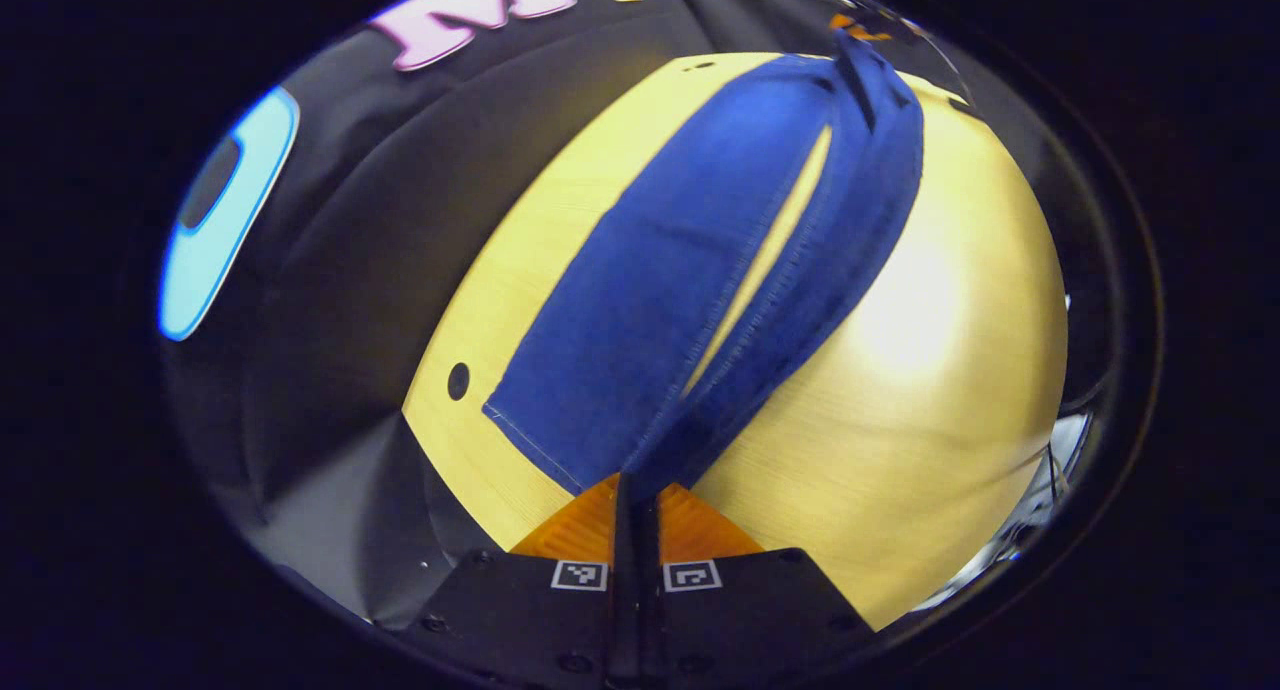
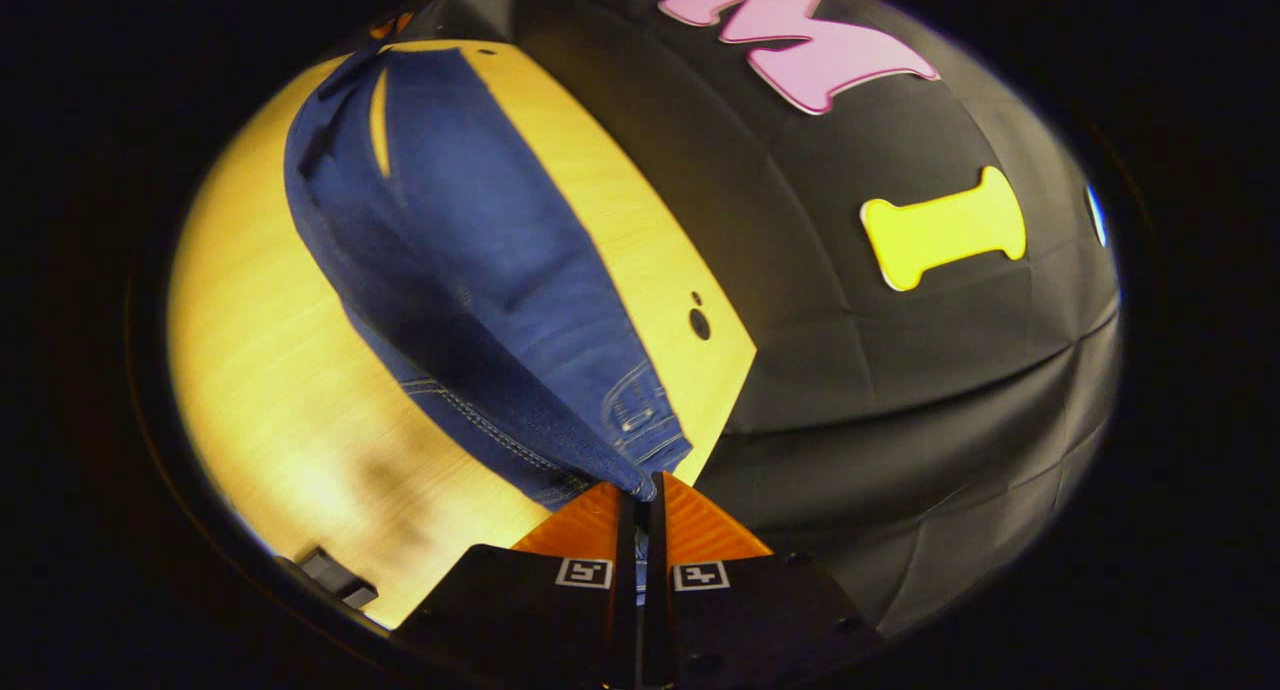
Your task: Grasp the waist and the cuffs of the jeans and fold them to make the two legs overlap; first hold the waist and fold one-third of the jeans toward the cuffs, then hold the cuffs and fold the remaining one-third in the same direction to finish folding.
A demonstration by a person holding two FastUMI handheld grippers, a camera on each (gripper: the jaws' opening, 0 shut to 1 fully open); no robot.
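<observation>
Dark blue jeans (image 1: 660,270) stretch lengthwise over a yellow wooden table (image 1: 950,370). In the left gripper view one leg lies flat with its cuff (image 1: 520,420) on the wood, and the other leg is raised, its cuff end running into my left gripper (image 1: 637,485), which is shut on it. Far off, at the waist end, the other gripper (image 1: 858,32) shows small. In the right gripper view my right gripper (image 2: 640,485) is shut on the waistband (image 2: 640,425), beside the belt loops, and the jeans (image 2: 470,240) run away toward the cuffs.
The table (image 2: 270,370) has a round hole (image 1: 458,381) near its edge by the black cloth wall, the same hole (image 2: 699,323) in the right gripper view. A small dark object (image 2: 335,577) sits at the table's near edge. Bare wood lies beside the jeans.
</observation>
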